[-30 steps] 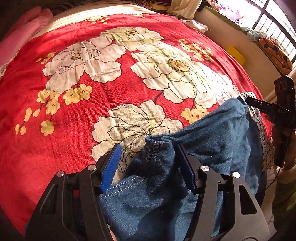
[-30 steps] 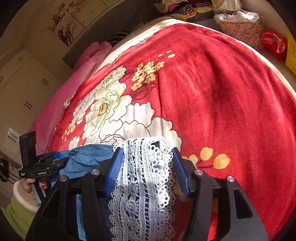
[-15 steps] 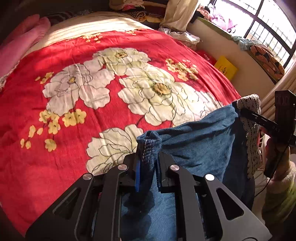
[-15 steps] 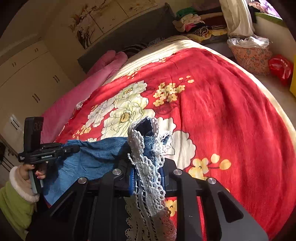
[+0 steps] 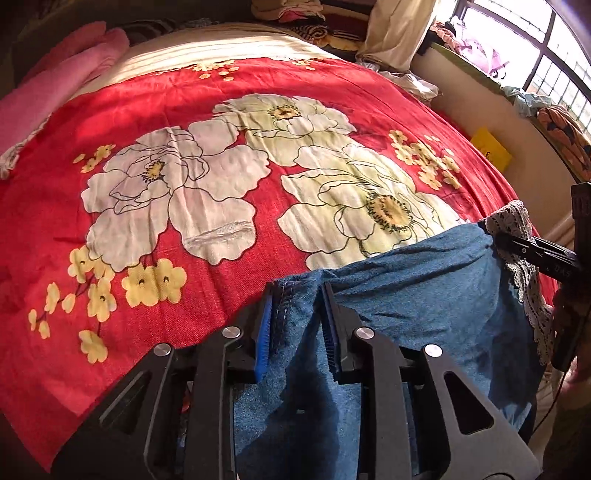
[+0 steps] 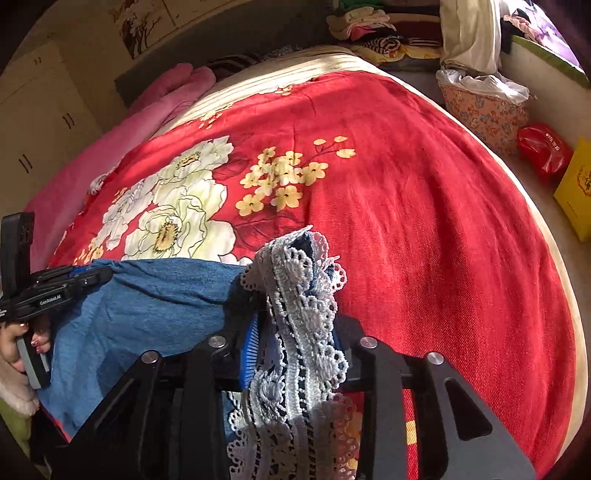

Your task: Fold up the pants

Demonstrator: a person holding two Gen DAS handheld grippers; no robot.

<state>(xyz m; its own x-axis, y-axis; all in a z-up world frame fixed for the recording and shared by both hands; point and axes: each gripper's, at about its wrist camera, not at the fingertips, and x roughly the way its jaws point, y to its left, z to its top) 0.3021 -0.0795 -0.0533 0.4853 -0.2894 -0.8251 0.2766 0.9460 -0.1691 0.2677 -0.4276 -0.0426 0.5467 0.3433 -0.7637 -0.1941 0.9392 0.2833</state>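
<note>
Blue denim pants with a white lace hem hang lifted between my two grippers over the near edge of the bed. My left gripper is shut on a stitched denim edge of the pants. My right gripper is shut on the lace-trimmed end; it shows at the right of the left wrist view. The left gripper shows at the left of the right wrist view. The lower part of the pants hangs out of sight below the grippers.
A red blanket with large white flowers covers the bed. A pink blanket lies along the far left side. Piled clothes, a flowered basket, a red bag and a yellow box stand beyond the bed.
Both grippers closed on the pants, then lifted them and carried them forward over the bed. The denim now stretches taut between them.
</note>
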